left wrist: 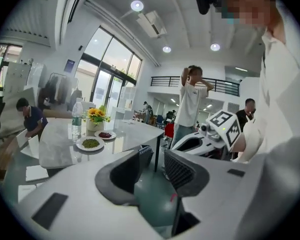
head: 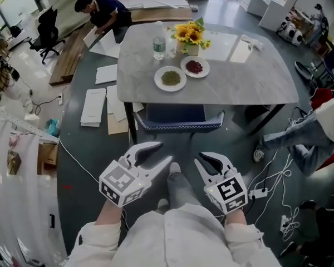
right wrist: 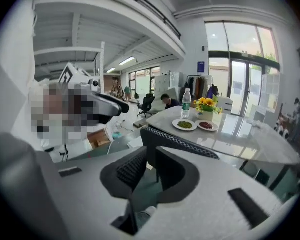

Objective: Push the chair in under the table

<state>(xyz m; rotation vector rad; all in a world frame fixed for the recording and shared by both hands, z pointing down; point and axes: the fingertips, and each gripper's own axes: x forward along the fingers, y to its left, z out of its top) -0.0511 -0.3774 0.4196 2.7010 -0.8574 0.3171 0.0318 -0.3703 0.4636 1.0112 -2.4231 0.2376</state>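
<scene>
Chair: we find the chair (head: 176, 114) at the worktop's near edge. Its dark blue padded seat is tucked beneath, and its curved back, edged with pale woven trim, stands just outside that edge.
Worktop: the worktop (head: 239, 82) is a pale grey, marble-like slab with rounded corners on dark slanted legs.
Left gripper: the left gripper (head: 162, 152), a smooth white moulded shell, is held well apart from the chair. Its dark jaws with ribbed pads stand wide apart with nothing between them.
Right gripper: the right gripper (head: 210, 159) is also clear of the chair. We see only a narrow gap between its jaws, and they grip nothing.
Mid-worktop: a round green plate (head: 170, 78) and a round red plate (head: 195, 67) sit side by side. A clear bottle (head: 159, 40) and potted sunflowers (head: 190, 35) stand behind them.
</scene>
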